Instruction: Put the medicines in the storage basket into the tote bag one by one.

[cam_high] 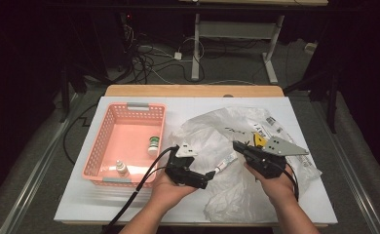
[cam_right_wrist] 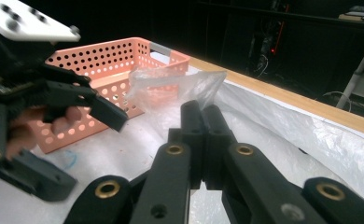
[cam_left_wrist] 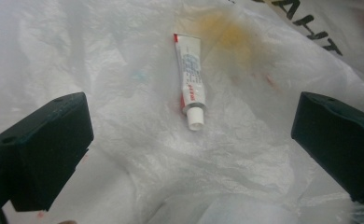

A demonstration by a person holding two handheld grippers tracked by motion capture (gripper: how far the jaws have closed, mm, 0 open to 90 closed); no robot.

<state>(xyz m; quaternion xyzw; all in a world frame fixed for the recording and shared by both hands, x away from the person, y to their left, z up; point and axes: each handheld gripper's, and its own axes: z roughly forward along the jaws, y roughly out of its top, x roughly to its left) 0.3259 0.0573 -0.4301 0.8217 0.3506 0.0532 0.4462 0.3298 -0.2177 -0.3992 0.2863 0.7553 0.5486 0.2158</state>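
High view: your left gripper sits w/ jaws wide apart, nothing between them; tube lies just ahead on the plastic bag, cap toward you. Your right gripper has jaws together, pinching the bag's edge. Pink basket at left holds two small bottles.
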